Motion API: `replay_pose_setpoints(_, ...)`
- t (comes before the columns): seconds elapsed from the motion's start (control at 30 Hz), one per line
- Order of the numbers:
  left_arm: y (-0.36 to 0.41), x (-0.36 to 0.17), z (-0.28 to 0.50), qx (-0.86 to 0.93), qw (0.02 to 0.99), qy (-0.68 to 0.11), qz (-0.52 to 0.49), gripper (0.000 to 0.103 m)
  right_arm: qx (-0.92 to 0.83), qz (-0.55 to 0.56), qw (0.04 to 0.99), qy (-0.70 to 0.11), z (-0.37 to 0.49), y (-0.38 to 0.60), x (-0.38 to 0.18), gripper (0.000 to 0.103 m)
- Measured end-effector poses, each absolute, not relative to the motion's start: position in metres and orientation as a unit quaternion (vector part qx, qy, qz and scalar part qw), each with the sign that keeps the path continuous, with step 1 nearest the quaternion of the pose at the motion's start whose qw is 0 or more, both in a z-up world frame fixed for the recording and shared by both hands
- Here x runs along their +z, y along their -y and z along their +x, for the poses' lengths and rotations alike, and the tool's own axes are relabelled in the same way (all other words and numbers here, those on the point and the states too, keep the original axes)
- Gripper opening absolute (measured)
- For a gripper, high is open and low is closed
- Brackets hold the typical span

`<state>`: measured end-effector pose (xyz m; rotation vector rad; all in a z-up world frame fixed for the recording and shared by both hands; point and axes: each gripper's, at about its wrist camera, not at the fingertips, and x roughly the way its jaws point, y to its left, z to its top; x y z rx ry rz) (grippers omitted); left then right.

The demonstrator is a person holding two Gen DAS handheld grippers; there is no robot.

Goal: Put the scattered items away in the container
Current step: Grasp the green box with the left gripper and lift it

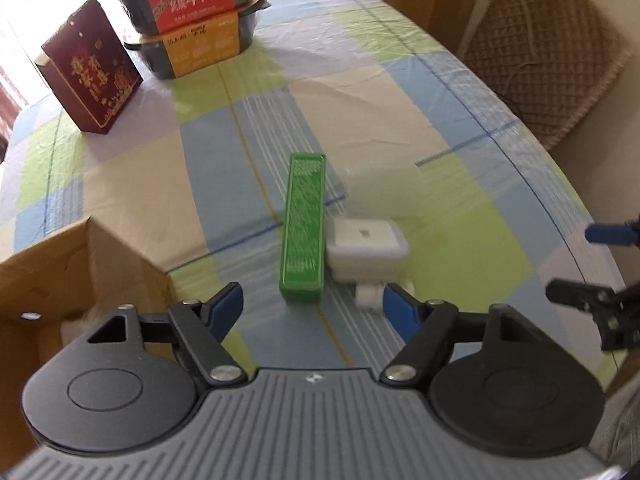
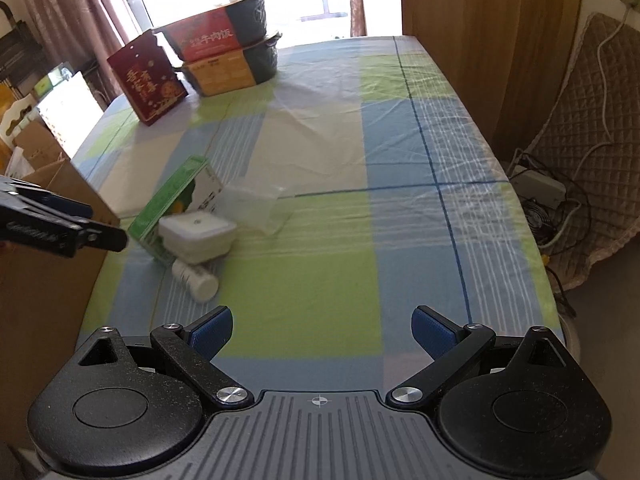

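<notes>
A long green box (image 1: 303, 232) (image 2: 172, 204) lies on the checked tablecloth, just ahead of my open left gripper (image 1: 314, 300). To its right, and seemingly touching it, is a white lidded tub (image 1: 366, 246) (image 2: 196, 236). A white bottle (image 1: 366, 298) (image 2: 198, 280) lies on its side in front of the tub. A clear plastic tub (image 1: 380, 188) (image 2: 256, 204) sits behind them. The open cardboard box (image 1: 48, 272) (image 2: 52, 240) stands at the table's left edge, beside my left gripper (image 2: 104, 226). My right gripper (image 2: 322, 328) (image 1: 576, 264) hovers open and empty, right of the items.
A dark red gift box (image 1: 94, 66) (image 2: 150, 80) and two stacked black meal bowls (image 1: 192, 20) (image 2: 228, 56) stand at the far left. A quilted chair (image 1: 540, 60) and floor cables (image 2: 540, 200) are past the table's right edge (image 2: 516, 200).
</notes>
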<state>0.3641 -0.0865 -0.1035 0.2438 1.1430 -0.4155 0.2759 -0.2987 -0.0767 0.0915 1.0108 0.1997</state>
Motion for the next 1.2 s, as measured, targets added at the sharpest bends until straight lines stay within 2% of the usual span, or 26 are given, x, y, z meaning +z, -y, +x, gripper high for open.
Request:
replay_pose_setpoints(0.23,0.097,-0.131,0.410,-0.181,0.807,-0.554,0.098,0.069,0.093,0.030,0.866,-0.491,0.309,0.304,-0.089,0.101)
replay_pose_setpoints(0.33,0.100,-0.143,0.424,-0.179,0.801,-0.564,0.096,0.063,0.090,0.032,0.864,-0.494,0.317,0.306,-0.092,0.101)
replay_pose_setpoints(0.43,0.104,-0.153,0.435,-0.184,0.795,-0.570,0.094,0.051,0.089,0.044,0.862,-0.498,0.323,0.307,-0.096,0.101)
replay_pose_setpoints(0.5,0.106,-0.155,0.439,-0.191,0.794,-0.569,0.096,0.026,0.092,0.053,0.861,-0.497,0.326,0.307,-0.098,0.101)
replay_pose_setpoints(0.73,0.099,-0.150,0.446,-0.200,0.800,-0.558,0.097,0.025,0.149,0.055,0.871,-0.464,0.339,0.292,-0.099,0.101)
replay_pose_setpoints(0.97,0.065,-0.104,0.450,-0.193,0.826,-0.524,0.072,0.025,0.268,-0.077,0.866,-0.415,0.358,0.265,-0.100,0.100)
replay_pose_setpoints(1.17,0.031,-0.052,0.438,-0.197,0.848,-0.490,0.037,0.025,0.331,-0.137,0.842,-0.403,0.376,0.248,-0.105,0.100)
replay_pose_setpoints(1.2,0.027,-0.047,0.435,-0.199,0.849,-0.488,0.032,0.025,0.339,-0.144,0.837,-0.404,0.378,0.245,-0.108,0.091)
